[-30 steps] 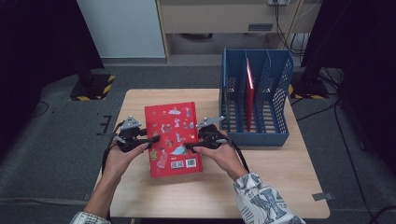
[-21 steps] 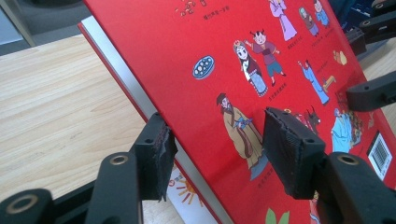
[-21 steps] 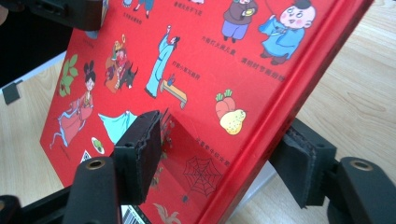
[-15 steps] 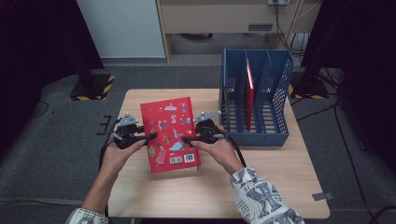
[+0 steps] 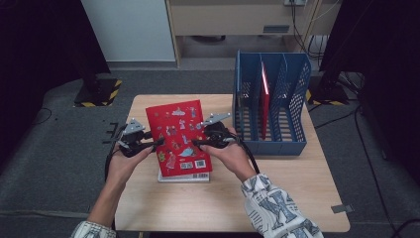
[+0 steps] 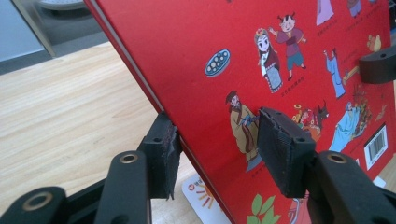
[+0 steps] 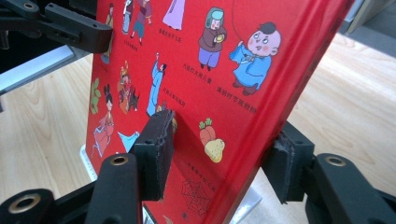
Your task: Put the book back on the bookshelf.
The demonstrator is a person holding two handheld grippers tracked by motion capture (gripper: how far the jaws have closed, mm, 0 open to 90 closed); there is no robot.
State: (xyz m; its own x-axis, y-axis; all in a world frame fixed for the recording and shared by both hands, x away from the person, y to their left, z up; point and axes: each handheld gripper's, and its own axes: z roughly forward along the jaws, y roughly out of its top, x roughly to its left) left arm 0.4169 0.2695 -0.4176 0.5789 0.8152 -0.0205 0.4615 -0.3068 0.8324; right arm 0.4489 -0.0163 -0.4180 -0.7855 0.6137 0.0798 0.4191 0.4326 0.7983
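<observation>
Above a wooden table (image 5: pixel 297 183) bearing a blue file rack (image 5: pixel 270 109), a red picture book (image 5: pixel 179 136) tilts higher than a second ago, off the white book (image 5: pixel 183 177) beneath. The left gripper (image 5: pixel 157 142) and right gripper (image 5: pixel 196 143) pinch opposite edges; gripper views show pads (image 6: pixel 280 149) pressing its cover.

Three books (image 5: pixel 179 136); one rack (image 5: pixel 271 106); two grippers (image 5: pixel 148 144)
</observation>
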